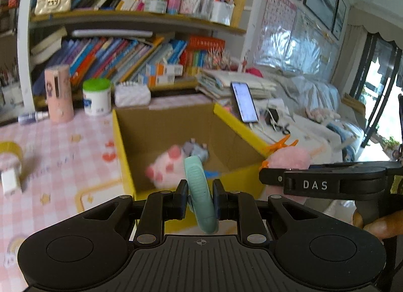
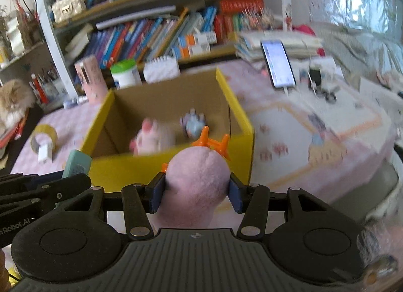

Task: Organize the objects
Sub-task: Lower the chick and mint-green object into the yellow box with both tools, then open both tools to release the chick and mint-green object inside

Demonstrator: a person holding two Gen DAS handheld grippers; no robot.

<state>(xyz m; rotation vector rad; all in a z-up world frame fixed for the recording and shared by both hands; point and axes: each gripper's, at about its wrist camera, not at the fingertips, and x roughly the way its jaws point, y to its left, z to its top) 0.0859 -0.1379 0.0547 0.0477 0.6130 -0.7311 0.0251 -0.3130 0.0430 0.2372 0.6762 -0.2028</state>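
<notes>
Left gripper [image 1: 200,197] clamped tight on a teal band [image 1: 200,191], right gripper [image 2: 196,195] half-spread around a pink plush [image 2: 197,181], both at the near wall of the yellow box [image 2: 156,168]; two toys already inside, these two yet to drop.

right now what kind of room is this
Most likely a child's study corner or playroom at home: packed bookshelves, an alphabet poster on the wall, and a table with a pink cartoon cloth holding a yellow box with soft toys in it.
</notes>
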